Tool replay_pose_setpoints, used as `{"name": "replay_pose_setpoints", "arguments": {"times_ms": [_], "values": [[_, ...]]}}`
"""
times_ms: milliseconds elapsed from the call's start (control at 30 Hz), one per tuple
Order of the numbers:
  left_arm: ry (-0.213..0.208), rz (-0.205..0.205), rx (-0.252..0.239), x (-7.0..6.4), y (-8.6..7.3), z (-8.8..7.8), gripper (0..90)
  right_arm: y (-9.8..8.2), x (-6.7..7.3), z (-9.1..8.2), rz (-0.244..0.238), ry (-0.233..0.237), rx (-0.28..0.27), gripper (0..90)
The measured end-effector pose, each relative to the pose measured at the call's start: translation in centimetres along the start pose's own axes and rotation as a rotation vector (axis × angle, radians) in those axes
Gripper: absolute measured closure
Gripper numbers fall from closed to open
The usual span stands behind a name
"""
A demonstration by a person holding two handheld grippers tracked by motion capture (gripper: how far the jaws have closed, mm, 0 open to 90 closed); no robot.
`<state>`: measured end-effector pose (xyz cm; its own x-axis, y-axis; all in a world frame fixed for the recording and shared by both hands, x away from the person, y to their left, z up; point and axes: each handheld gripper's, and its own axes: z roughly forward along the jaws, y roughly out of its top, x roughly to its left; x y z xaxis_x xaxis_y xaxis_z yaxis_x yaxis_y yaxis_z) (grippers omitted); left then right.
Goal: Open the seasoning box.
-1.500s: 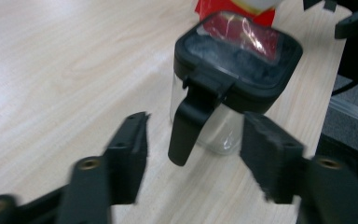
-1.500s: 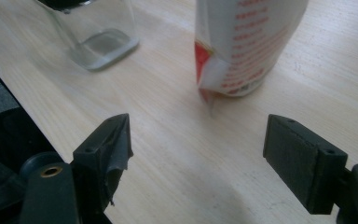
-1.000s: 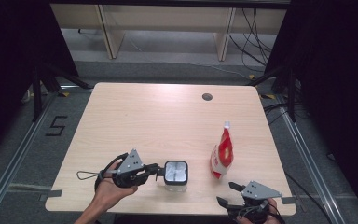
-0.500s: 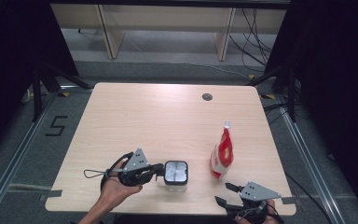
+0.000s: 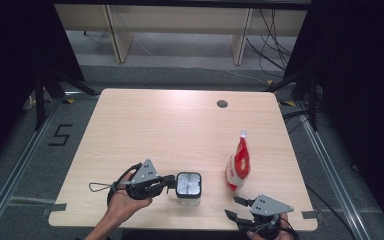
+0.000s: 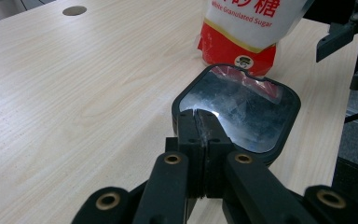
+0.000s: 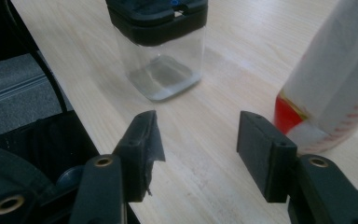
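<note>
- While the left gripper [image 5: 169,183] lay level near the tabletop's near edge, its jaws were pressed together, pinching the thin rim or tab of the black lid [image 6: 242,108] on the clear square jar [image 5: 188,186]; the jar stood upright, left of centre along that near edge.
- Well apart from the jar, the red-and-white sugar pouch [image 5: 238,165] stood toward the near right corner, its base just beyond the jar in the left gripper view [image 6: 242,37].
- At the near right corner the right gripper [image 5: 236,207] held nothing; its jaws had just been closing, yet stood apart with bare tabletop [image 7: 200,135] between them, jar and pouch ahead to either side.
- By my reading, the step in hand was opening the jar; the lid looked seated, the jar apparently empty.
- Next, I judged, the lid wanted lifting clear while the right gripper steadied the jar or reached for the pouch; a one-sided pull could tip the light jar.
</note>
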<state>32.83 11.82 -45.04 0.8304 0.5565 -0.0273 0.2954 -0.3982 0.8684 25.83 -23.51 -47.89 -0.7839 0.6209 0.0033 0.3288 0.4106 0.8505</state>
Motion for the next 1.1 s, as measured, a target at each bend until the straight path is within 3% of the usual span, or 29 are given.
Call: {"name": "replay_pose_setpoints", "arguments": {"times_ms": [133,167,500,533,633,867,1100], "values": [[0.002,-0.014,-0.001,-0.1,-0.1,0.0,88.3,0.5,0.2,0.3,-0.06,-0.013,-0.011,57.6],[0.002,0.009,0.001,0.0,0.0,-0.1,88.3,0.6,0.4,0.4,-0.047,-0.019,-0.015,59.4],[0.0,-0.026,-0.016,0.0,-0.3,0.0,88.4,1.7,1.2,1.4,-0.104,-0.009,-0.019,72.7],[-0.002,-0.011,-0.013,0.1,-0.3,-0.1,88.4,1.8,1.3,1.5,-0.108,-0.009,-0.025,74.0],[-0.005,-0.017,-0.018,0.1,-0.4,-0.1,88.5,2.1,1.5,1.7,-0.119,-0.004,-0.028,76.7],[-0.009,-0.057,-0.042,0.0,-0.5,0.1,88.6,2.8,1.7,2.7,-0.146,0.01,-0.023,83.0],[-0.001,-0.051,-0.041,0.0,-0.6,0.1,88.7,3.3,1.9,3.7,-0.15,0.016,-0.018,85.8]]}}
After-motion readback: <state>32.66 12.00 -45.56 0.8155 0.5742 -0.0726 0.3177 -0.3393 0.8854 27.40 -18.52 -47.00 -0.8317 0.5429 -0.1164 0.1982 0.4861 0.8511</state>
